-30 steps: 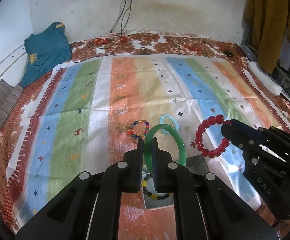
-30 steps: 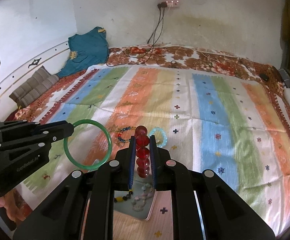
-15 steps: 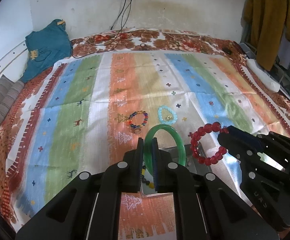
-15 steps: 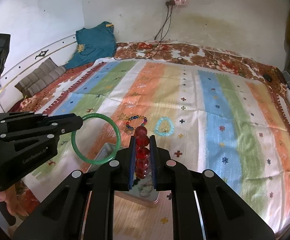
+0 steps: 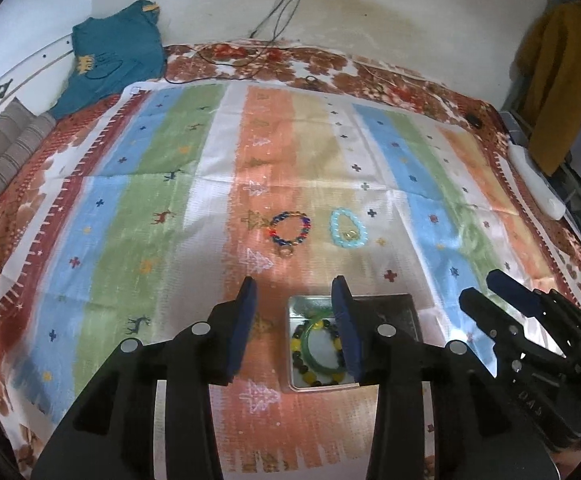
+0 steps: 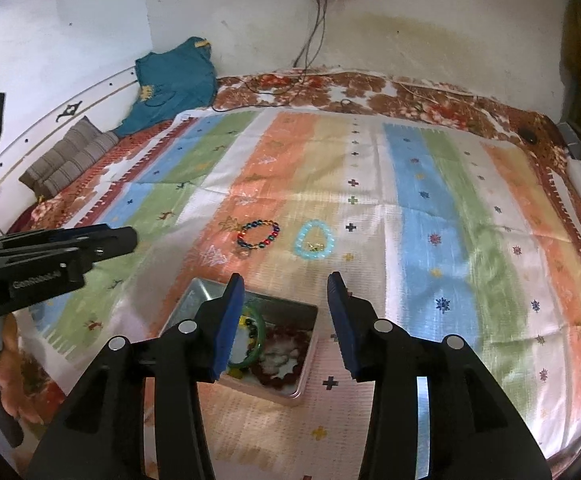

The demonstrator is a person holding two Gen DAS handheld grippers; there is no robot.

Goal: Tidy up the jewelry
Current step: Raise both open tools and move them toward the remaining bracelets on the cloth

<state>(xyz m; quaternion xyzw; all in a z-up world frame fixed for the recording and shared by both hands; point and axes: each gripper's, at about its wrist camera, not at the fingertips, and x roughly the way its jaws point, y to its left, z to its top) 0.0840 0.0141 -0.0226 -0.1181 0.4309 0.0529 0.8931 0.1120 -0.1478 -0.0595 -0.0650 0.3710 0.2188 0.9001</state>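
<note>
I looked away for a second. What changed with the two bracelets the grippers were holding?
Both were let go. The left gripper opened and the green bangle now lies in the metal tin. The right gripper opened too, and the red bead bracelet lies in the tin beside it. The multicolored bracelet and the light blue bracelet lie on the striped cloth as before.

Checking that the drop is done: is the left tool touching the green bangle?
Apart. In the left wrist view, the left tool stands wide open and empty, while the green bangle lies in the tin below, among other bracelets.
</note>
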